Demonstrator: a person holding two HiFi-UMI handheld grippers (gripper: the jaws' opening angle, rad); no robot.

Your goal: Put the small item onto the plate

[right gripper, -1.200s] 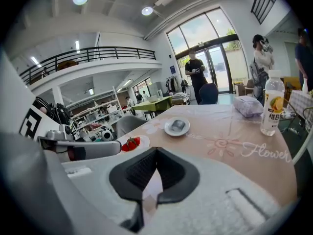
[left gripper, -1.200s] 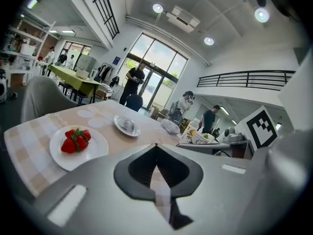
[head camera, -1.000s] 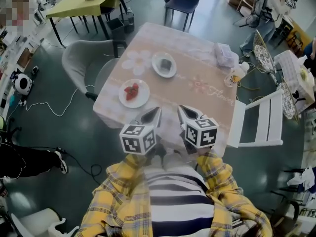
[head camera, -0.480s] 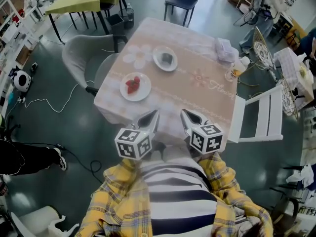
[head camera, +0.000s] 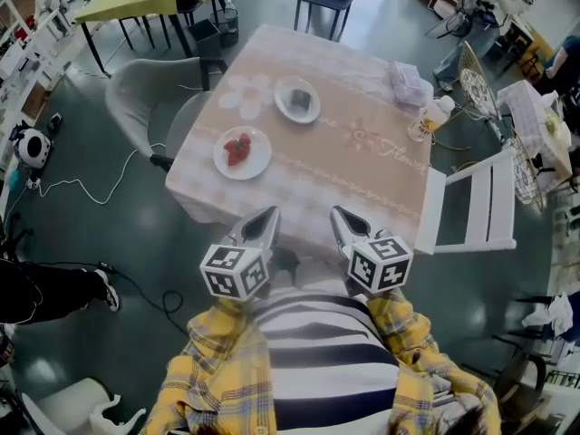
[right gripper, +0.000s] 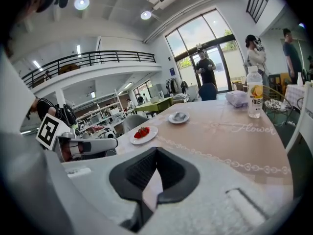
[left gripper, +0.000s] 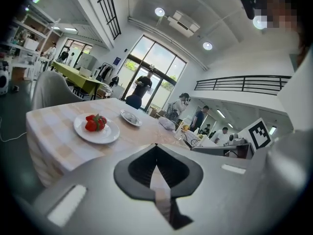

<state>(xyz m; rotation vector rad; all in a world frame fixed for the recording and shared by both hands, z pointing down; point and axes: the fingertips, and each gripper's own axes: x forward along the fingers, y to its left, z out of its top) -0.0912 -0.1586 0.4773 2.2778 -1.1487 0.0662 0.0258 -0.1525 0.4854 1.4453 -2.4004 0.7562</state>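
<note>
You are keeping the left hand-held gripper point(head camera: 267, 214) and the right hand-held gripper point(head camera: 337, 214) pinched together and empty at the tabletop's point(head camera: 362, 166) near edge. Beyond them, strawberries point(head camera: 236, 148) are lying on the near plate point(head camera: 258, 163), their long axis too small to read. The far plate point(head camera: 285, 87) is carrying a dark lump point(head camera: 303, 101) that you cannot make out.
</note>
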